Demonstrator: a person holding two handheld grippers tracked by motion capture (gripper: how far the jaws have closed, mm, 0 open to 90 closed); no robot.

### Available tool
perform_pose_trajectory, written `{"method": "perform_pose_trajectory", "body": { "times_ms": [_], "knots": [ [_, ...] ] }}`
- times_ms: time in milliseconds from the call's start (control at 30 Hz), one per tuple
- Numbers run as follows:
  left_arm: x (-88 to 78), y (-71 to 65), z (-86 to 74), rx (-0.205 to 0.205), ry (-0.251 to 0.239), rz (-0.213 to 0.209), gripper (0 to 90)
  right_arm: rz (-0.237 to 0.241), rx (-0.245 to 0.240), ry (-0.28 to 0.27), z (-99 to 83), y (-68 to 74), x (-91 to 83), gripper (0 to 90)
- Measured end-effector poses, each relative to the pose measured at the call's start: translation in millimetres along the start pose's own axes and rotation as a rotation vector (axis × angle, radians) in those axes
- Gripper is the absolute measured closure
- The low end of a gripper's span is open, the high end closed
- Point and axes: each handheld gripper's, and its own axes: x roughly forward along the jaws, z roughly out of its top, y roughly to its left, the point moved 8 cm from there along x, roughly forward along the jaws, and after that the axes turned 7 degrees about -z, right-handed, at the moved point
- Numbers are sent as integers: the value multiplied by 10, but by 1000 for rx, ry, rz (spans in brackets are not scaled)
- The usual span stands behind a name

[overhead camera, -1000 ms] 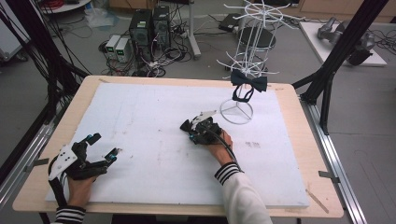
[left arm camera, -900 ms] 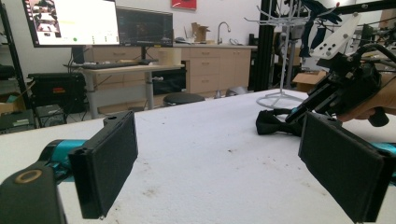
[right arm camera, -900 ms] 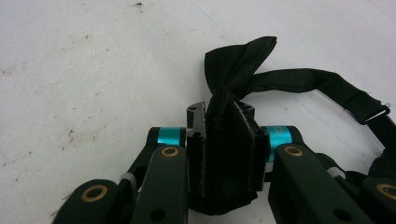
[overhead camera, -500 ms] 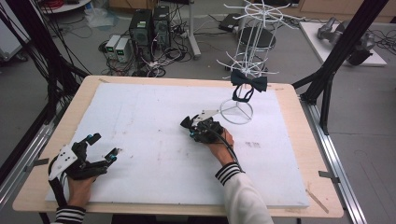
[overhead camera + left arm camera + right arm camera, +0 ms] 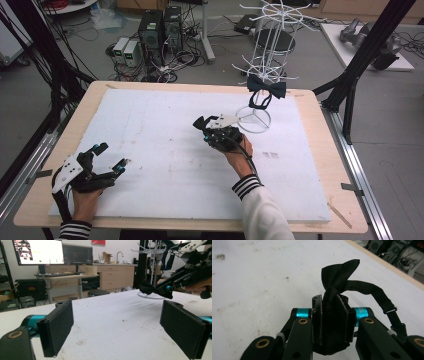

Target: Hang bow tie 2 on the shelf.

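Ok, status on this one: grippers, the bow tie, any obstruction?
Right gripper shut on a black bow tie. Left gripper open, empty. White wire rack beyond, second bow tie hung.

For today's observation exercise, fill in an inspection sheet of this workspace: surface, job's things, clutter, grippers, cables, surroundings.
Surface: white board on a wooden table, faintly speckled with marks.
Job's things: black bow tie clamped in the right gripper; second bow tie hanging on the white wire rack.
Clutter: nothing seen on the board.
Grippers: right gripper shut on the bow tie; left gripper open, fingers wide apart, low over the board.
Cables: black cable trailing over the right hand.
Surroundings: computers on the floor, monitors and cabinets.
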Motion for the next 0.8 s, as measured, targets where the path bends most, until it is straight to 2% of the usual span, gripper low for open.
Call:
{"method": "perform_pose_trajectory", "body": {
  "times_ms": [233,467,800],
  "knots": [
    [0,-2,-1,-2,1,-1,123,-16,8,-56,89,-32,-112,763],
    [1,-1,-2,-2,1,0,122,-29,17,-81,145,-76,-185,763],
    [2,2,-1,0,2,1,123,-37,23,-181,424,-134,-415,763]
  ]
}}
